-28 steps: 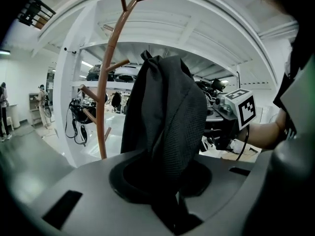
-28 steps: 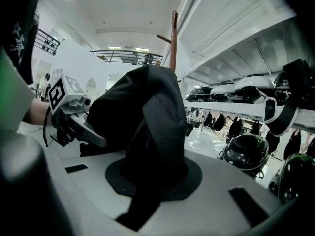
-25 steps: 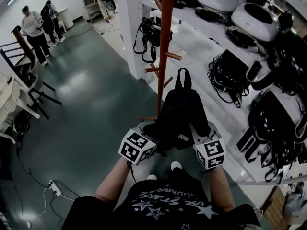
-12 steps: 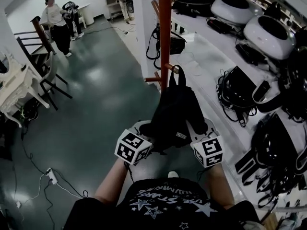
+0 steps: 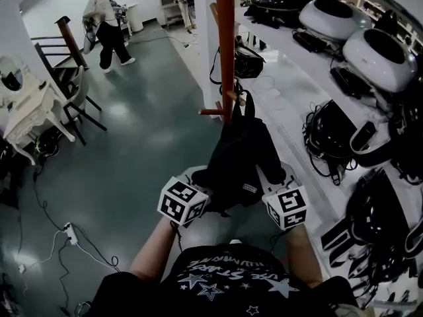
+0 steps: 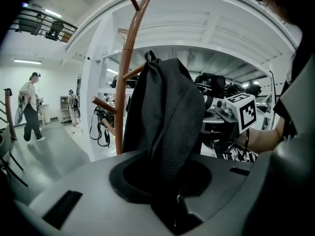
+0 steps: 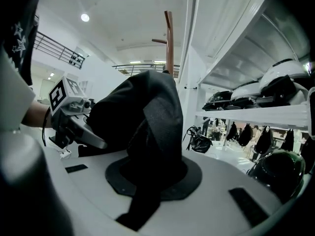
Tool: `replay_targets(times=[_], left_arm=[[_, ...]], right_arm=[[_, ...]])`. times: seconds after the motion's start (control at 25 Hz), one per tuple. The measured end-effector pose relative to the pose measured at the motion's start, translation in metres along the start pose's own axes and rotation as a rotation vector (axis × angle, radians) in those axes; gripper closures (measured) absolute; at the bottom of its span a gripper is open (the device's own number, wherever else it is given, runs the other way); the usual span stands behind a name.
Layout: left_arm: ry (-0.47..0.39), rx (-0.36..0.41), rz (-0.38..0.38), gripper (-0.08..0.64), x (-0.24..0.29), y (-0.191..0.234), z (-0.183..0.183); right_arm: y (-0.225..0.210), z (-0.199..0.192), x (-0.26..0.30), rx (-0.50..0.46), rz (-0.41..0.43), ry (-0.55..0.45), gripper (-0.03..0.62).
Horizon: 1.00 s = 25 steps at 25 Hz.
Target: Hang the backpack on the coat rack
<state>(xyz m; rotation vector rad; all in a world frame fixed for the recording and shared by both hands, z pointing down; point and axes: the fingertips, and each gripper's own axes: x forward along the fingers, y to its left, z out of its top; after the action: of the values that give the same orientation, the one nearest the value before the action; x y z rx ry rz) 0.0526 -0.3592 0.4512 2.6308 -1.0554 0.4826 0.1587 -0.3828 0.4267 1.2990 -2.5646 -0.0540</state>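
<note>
A black backpack (image 5: 241, 156) hangs in the air between my two grippers, right in front of the reddish-brown coat rack (image 5: 227, 45). Its top loop (image 5: 246, 104) stands upright beside a low peg (image 5: 232, 96) of the rack; whether they touch I cannot tell. My left gripper (image 5: 201, 180) is shut on the bag's left side, with black fabric (image 6: 167, 117) pinched in its jaws (image 6: 172, 200). On the bag's right side my right gripper (image 5: 274, 177) is shut on a strap (image 7: 147, 127). The rack's pole (image 6: 124, 82) rises just behind the bag.
A white shelf (image 5: 291, 84) with helmets, bags and cables runs along the right. A white pillar (image 5: 201, 38) stands behind the rack. At the left are a dresser and chairs (image 5: 46, 104), cables lie on the green floor (image 5: 66, 233), and a person (image 5: 106, 25) walks at the far end.
Both grippers carried the backpack closer to the rack, so its top loop now stands at the low peg. The person in the background walked to the right.
</note>
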Motion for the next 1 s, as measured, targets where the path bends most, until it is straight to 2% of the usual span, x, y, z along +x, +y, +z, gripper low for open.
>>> replay_targets(times=[1.0], left_arm=[[0.056, -0.105, 0.053, 0.463, 0.031, 0.051, -0.017]], right_arm=[[-0.014, -0.022, 0.067, 0.03, 0.098, 0.062, 0.537]])
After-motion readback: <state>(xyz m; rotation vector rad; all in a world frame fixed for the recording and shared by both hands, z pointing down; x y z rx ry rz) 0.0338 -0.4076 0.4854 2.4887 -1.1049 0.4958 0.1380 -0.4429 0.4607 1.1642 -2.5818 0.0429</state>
